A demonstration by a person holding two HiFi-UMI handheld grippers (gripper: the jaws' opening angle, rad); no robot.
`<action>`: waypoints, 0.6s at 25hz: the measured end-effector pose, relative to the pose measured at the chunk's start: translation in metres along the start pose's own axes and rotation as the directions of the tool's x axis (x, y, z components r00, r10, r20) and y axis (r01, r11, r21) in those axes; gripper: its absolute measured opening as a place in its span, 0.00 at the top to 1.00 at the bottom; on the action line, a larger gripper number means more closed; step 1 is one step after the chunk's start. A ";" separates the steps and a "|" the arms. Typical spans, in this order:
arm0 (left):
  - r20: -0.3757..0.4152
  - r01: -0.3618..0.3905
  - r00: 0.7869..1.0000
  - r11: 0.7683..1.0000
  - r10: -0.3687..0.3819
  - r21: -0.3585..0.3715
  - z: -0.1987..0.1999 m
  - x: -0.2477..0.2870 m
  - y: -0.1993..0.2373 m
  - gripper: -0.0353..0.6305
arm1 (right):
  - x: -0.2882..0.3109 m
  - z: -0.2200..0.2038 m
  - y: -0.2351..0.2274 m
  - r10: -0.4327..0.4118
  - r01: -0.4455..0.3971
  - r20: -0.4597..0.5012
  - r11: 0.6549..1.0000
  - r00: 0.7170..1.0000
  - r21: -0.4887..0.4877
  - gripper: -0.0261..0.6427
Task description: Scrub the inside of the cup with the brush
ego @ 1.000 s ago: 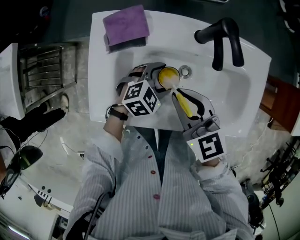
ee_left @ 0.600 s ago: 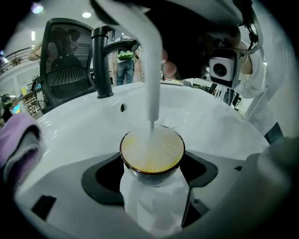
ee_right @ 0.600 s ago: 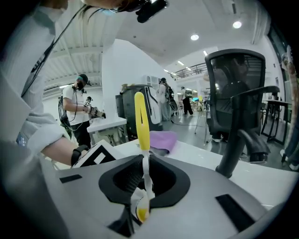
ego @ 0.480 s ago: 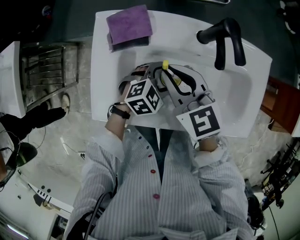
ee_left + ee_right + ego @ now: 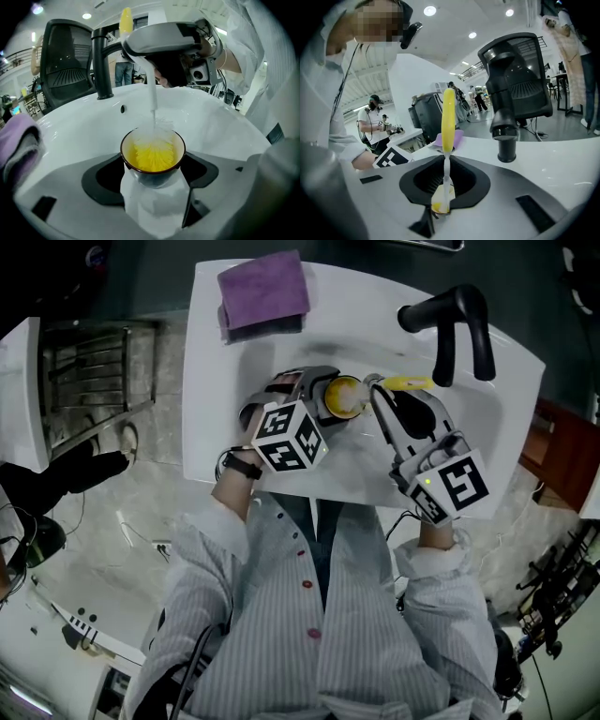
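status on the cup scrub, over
Left gripper shut on cup, over the sink. Right gripper shut on brush, bristles down inside cup. Faucet apart, not in the way.

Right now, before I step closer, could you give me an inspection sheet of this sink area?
Surface: white sink, bare around the grippers.
Job's things: cup upright; brush with its bristles down inside the cup.
Clutter: purple cloth on the sink's far left corner.
Grippers: left gripper shut on the cup; right gripper shut on the brush handle.
Cables: thin wires on the floor, left.
Surroundings: black faucet; metal rack left of the sink.
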State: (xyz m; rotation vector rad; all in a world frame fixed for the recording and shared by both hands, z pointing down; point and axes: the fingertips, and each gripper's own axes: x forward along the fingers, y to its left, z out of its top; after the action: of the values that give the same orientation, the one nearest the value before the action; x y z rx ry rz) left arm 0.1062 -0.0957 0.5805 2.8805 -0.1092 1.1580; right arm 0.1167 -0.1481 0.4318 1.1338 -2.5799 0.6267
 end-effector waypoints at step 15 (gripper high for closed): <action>-0.004 0.002 1.000 1.000 -0.002 -0.003 0.000 0.000 0.000 0.37 | -0.003 -0.021 0.077 0.009 -0.036 -0.119 0.973 0.993 -0.227 0.87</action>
State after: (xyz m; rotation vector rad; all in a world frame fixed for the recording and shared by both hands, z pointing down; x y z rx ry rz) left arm 0.1056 -0.0957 0.5806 2.8746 -0.1086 1.1622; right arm 0.0624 -0.0898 0.4270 0.9648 -2.4904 0.3753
